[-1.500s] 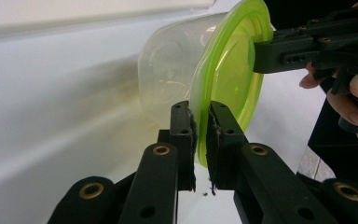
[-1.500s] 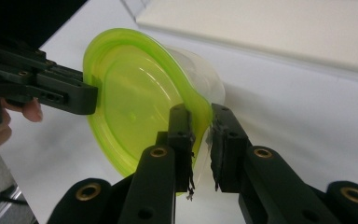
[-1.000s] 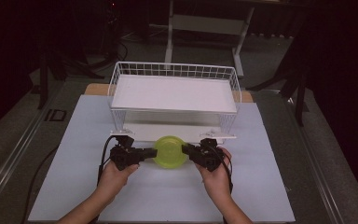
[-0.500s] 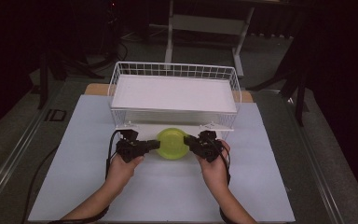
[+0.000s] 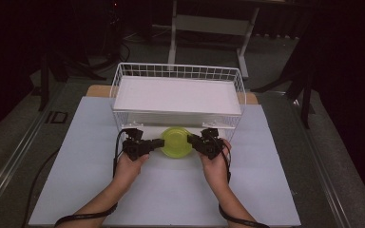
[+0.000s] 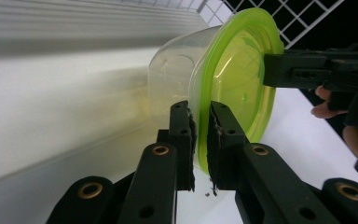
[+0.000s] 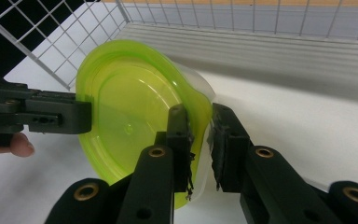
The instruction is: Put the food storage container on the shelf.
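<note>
One marking readable: "ID" in black outline letters on grey floor strip (image 5: 57, 117) beside left edge of white table sheet (image 5: 90, 156), high view. No label, brand or number legible on wire basket (image 5: 178, 71), green lid (image 5: 176, 141) or either gripper. Gripper views carry no readable text.

Container (image 5: 176, 141): clear body, translucent lime-green lid (image 6: 235, 79). Wire basket (image 5: 123, 76): white, square grid pattern, with a white ribbed panel (image 5: 178, 94) inside. Left gripper (image 5: 160, 142) and right gripper (image 5: 191, 139): black, with brass-coloured rivets seen in both gripper views. Surface (image 5: 266, 180): pale lavender-white sheet, plain. Floor beyond, toward 12 o'clock: dark grey.
</note>
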